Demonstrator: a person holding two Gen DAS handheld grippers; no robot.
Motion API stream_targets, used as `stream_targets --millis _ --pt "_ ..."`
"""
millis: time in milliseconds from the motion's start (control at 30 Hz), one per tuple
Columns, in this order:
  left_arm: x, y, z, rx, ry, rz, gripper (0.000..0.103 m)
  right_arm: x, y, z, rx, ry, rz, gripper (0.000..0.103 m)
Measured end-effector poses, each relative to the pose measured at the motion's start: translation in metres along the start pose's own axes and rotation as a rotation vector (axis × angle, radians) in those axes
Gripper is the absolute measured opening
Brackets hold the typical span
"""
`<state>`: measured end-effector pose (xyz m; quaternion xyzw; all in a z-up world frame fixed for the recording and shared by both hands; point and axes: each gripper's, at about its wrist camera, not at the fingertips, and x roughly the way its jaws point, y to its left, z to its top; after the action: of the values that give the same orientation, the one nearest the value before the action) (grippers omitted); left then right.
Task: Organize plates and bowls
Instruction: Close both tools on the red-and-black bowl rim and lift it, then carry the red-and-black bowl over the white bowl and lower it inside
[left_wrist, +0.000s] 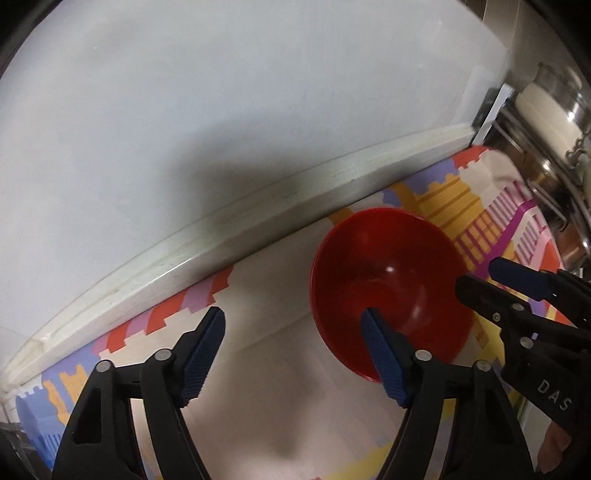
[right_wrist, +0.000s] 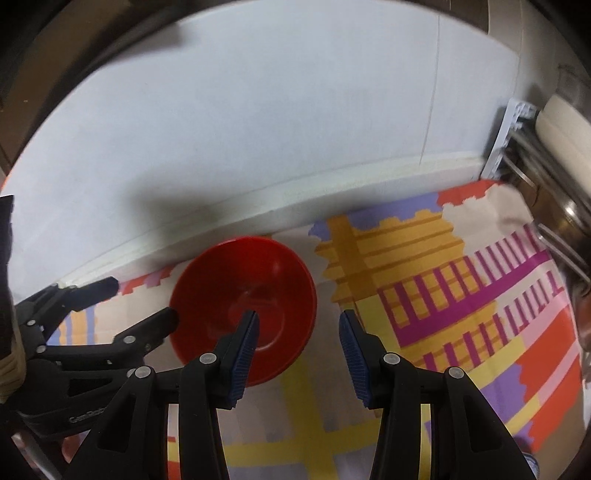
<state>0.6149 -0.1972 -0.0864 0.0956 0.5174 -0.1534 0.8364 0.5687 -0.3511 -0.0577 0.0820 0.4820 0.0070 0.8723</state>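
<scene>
A red bowl (left_wrist: 388, 284) stands upright on a colourful patterned cloth (left_wrist: 480, 221) near the wall. My left gripper (left_wrist: 293, 325) is open and empty, its right finger over the bowl's near rim. My right gripper (right_wrist: 297, 328) is open and empty, its left finger over the red bowl (right_wrist: 243, 295) and its right finger just outside the rim. Each gripper shows in the other's view: the right gripper (left_wrist: 480, 277) at the bowl's right, the left gripper (right_wrist: 144, 299) at the bowl's left.
A white wall with a white ledge (left_wrist: 221, 236) runs behind the cloth. A dish rack (right_wrist: 532, 162) with a pale plate (right_wrist: 561, 133) and metal pots (left_wrist: 565, 110) stands at the far right.
</scene>
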Motion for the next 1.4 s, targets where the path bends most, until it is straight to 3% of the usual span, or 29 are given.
stream_targets --millis 167,500,600,1000,1400 --pt "0.013 -0.002 0.005 -0.001 0.039 -0.001 0.066 0.013 -0.002 0.001 0.000 0.037 -0.009 0.037" --pt "0.023 -0.009 0.007 0.014 0.095 -0.022 0.025 0.025 -0.002 -0.001 0.004 0.080 0.009 0.016" --pt "0.024 -0.009 0.010 -0.001 0.111 -0.054 0.013 0.025 -0.002 -0.001 0.015 0.074 0.017 0.015" --pt "0.012 -0.005 0.008 -0.043 0.111 -0.044 0.012 0.022 0.005 0.000 0.028 0.070 0.029 0.012" --pt "-0.054 0.003 -0.019 -0.106 0.037 -0.047 0.012 -0.034 0.033 -0.011 -0.035 -0.015 0.033 0.012"
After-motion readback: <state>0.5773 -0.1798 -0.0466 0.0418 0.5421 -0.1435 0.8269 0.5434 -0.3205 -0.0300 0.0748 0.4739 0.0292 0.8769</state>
